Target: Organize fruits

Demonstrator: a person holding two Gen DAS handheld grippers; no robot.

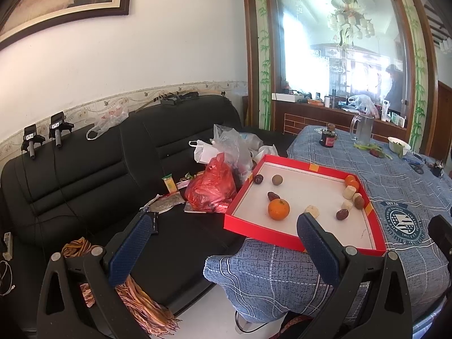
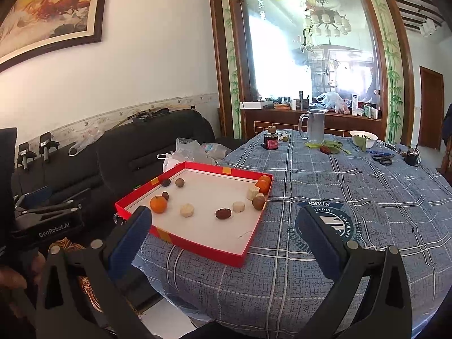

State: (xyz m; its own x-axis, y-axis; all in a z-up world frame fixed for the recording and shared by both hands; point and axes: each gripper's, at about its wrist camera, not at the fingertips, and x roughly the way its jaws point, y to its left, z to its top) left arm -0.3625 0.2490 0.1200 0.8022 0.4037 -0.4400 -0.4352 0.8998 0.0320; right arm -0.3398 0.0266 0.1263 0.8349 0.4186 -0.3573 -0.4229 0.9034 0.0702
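Red tray (image 1: pixel 262 230) with a white floor, set at the near-left edge of a table (image 1: pixel 395 186) under a blue checked cloth, one corner jutting out past the edge toward a black sofa (image 1: pixel 84 175).

Inside the tray, scattered and mostly apart:
- one orange (image 1: pixel 278 209) toward the near-left side, a small dark red fruit (image 1: pixel 272 195) just behind it
- another dark fruit (image 1: pixel 258 178) and a round brown one (image 1: pixel 277 179) near the far-left corner
- a second orange (image 1: pixel 351 181) tucked into the far-right corner, a pale chunk (image 1: pixel 348 192) touching it
- a brown round fruit (image 1: pixel 359 202) against the right wall, a pale chunk (image 1: pixel 347 205) and a dark red fruit (image 1: pixel 342 214) just beside
- one more pale chunk (image 1: pixel 312 210) near the middle

Left gripper (image 1: pixel 223 250) held low in front of the tray's overhanging corner, blue-padded fingers (image 1: pixel 128 251) spread wide, nothing between them — right finger crossing the tray's near edge in the left wrist view. Right gripper (image 2: pixel 224 243) likewise spread wide and empty, hovering over the near edge of the table, left finger by the tray's near-left corner, right finger over the round crest printed on the cloth (image 2: pixel 325 220). Left gripper's black body visible at the left edge of the right wrist view, a hand (image 2: pixel 14 276) around it.

On the sofa: a red plastic bag (image 1: pixel 212 190), clear and white bags behind it. Farther back on the table — a glass jug (image 2: pixel 313 125), a dark jar (image 2: pixel 270 141), a white bowl (image 2: pixel 363 137), scissors (image 2: pixel 382 159).
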